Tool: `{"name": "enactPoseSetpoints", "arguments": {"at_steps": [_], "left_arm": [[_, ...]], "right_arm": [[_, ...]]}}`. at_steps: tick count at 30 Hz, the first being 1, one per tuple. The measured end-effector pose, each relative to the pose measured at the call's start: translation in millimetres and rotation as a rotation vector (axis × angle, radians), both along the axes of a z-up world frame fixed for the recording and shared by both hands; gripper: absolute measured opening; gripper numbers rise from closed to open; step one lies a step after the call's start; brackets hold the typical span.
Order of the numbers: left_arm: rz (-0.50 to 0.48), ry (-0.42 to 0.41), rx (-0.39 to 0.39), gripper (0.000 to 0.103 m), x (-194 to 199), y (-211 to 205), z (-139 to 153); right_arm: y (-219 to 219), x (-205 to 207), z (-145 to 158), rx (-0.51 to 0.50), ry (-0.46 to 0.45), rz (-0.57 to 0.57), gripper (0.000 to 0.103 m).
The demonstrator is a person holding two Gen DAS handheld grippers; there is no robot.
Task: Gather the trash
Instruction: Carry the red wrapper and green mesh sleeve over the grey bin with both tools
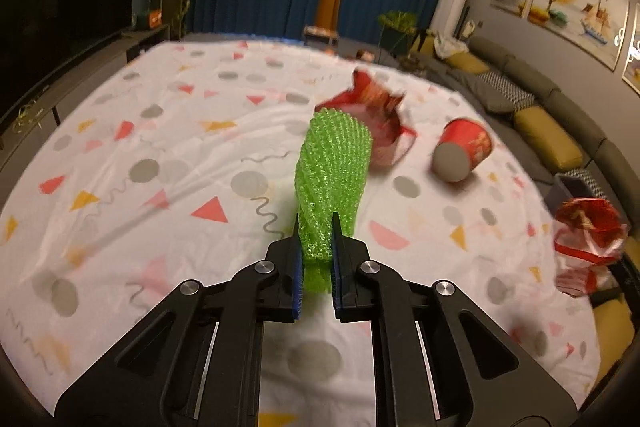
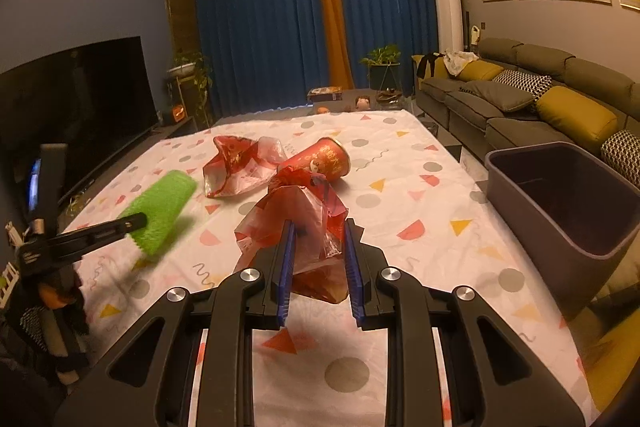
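Observation:
A green foam net sleeve (image 1: 332,167) sticks forward from my left gripper (image 1: 316,227), whose blue pads are shut on its near end. In the right wrist view the same green sleeve (image 2: 162,211) shows at the left with the left gripper's finger (image 2: 120,225) on it. My right gripper (image 2: 318,227) is shut on a crumpled red plastic bag (image 2: 296,223), lifted over the cloth. Another torn red bag (image 2: 236,167) and a red paper cup (image 2: 320,161) on its side lie further back on the patterned white tablecloth (image 2: 420,195). The same red cup (image 1: 464,151) appears right of the sleeve.
A grey bin (image 2: 560,203) stands open at the table's right edge, beside a grey sofa (image 2: 520,95) with yellow cushions. A dark television (image 2: 72,115) runs along the left. Blue curtains hang behind. The right gripper's held bag (image 1: 588,227) shows at the left view's right edge.

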State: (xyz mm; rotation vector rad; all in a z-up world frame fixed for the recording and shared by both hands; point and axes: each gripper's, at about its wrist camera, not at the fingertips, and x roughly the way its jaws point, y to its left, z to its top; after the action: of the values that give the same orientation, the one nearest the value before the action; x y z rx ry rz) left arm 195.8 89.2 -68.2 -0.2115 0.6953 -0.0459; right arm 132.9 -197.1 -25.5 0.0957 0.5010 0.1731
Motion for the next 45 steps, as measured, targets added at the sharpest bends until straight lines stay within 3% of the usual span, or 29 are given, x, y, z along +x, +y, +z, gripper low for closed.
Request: {"name": "enactPoseSetpoints", "arguments": {"at_steps": [6,13,45], "left_arm": [[-0.006,-0.088,0.009,0.01,-32.9,-13.5,28.1],[-0.029,-0.145,0.022,0.01,-45.2,-32.4,48.0],[-0.292,-0.211,0.087,0.01,-18.8,-190.5,72.0]], "right_arm": [[-8.4,-11.6,6.1,0.01,-0.018,-0.016,0.024],[-23.3,-26.5,15.0,0.023,-0.049,-0.046,0.024],[-131.1,-28.9,32.8,0.061,-0.114,-0.275,0.024]]}}
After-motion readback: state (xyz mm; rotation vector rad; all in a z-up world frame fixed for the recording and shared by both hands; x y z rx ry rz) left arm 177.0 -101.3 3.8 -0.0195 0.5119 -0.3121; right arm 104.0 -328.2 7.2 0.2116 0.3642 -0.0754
